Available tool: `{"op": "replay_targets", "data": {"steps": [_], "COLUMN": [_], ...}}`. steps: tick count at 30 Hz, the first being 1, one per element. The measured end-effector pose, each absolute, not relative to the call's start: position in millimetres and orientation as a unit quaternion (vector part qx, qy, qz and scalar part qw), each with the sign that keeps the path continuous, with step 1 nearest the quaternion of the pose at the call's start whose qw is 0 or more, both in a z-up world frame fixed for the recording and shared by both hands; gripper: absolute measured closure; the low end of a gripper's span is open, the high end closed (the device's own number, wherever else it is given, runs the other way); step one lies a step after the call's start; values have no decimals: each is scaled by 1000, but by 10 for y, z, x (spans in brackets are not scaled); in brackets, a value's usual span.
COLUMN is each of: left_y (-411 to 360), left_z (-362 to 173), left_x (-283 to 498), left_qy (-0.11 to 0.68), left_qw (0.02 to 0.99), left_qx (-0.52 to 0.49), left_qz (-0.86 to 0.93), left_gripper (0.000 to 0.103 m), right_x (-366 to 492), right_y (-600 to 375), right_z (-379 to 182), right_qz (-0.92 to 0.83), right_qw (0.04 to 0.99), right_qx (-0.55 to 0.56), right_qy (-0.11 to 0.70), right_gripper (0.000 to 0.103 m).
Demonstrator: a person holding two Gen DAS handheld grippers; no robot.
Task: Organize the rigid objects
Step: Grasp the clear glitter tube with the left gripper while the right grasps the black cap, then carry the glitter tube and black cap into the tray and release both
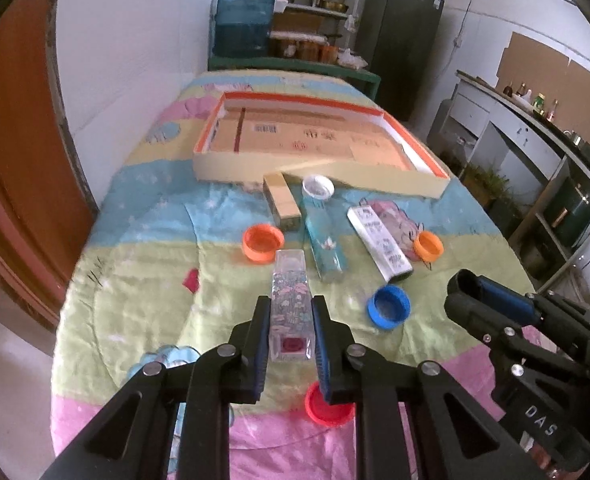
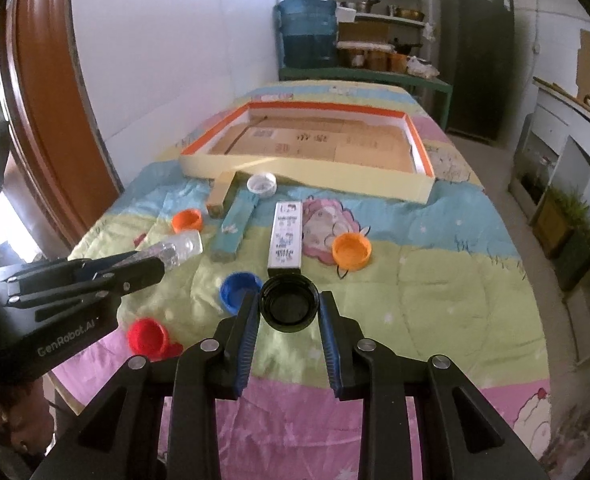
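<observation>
My left gripper (image 1: 289, 314) is shut on a clear patterned box (image 1: 289, 300) that points away from me, just above the quilt. From the right wrist view that same left gripper (image 2: 157, 264) holds the clear box (image 2: 179, 248) at the left. My right gripper (image 2: 289, 304) is shut on a black cap (image 2: 289, 304), lifted slightly off the quilt; it shows as the right gripper (image 1: 461, 292) at the right edge of the left wrist view. A shallow cardboard tray (image 1: 231, 170) (image 2: 303, 178) with an orange rim lies further back.
On the quilt lie a teal box (image 1: 327, 248) (image 2: 235, 224), a white printed box (image 1: 379, 244) (image 2: 287, 236), a wooden block (image 1: 281, 204), a white cap (image 1: 317, 187), orange caps (image 1: 263, 242) (image 1: 428, 246), a blue cap (image 1: 389, 306) (image 2: 239, 290) and a red cap (image 1: 329, 404) (image 2: 149, 338).
</observation>
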State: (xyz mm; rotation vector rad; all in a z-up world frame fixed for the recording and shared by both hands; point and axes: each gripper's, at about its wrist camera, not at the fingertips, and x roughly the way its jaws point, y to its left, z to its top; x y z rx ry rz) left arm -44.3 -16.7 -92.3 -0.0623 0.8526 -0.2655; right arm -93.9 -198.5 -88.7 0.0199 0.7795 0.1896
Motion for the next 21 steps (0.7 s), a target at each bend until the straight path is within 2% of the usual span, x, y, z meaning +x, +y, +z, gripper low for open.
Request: {"op": "replay_targets", "data": {"steps": [21], "left_y": [-136], "left_z": [-346], "left_x": [17], "left_qy": [350], "left_qw": [926], "left_qx": [-26], "left_qz": [-139], "left_gripper": [83], "right_x": [-564], "right_y": [-2169], "right_z": [-437], "right_qz": [87], "right_qw": [941], "right_qx": [5], "right_qy": [326], "right_gripper": [73]}}
